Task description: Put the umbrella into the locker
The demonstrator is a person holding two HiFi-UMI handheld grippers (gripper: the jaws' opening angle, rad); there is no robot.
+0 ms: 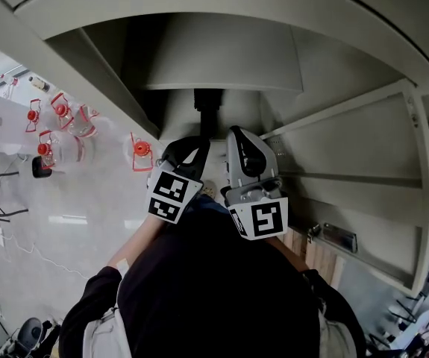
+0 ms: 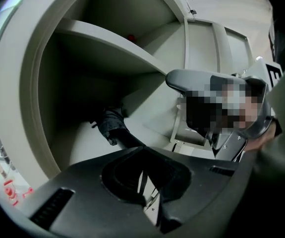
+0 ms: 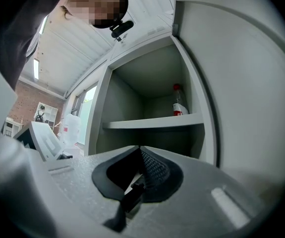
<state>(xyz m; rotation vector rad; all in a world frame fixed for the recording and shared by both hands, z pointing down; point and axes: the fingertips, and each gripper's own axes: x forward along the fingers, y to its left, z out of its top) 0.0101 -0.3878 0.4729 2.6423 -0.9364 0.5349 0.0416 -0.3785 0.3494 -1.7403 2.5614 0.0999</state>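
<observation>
We can't read any words here. The bottle point(image 3: 179, 105) on the locker's point(image 3: 132, 98) shelf point(image 3: 154, 123) has a red label, but its print is too small. The clear jugs point(image 1: 61, 144) with red caps stand on the pale shiny floor point(image 1: 87, 207) beside the locker. Far off there is a brick wall point(image 3: 26, 95).

The black umbrella point(image 2: 113, 125) lies inside the locker, under the shelf. Its near end comes right up to the left tool point(image 2: 140, 148), whose jaws are pressed together with nothing seen between them. The right tool point(image 3: 141, 150) has its jaws together too, and it holds nothing.
</observation>
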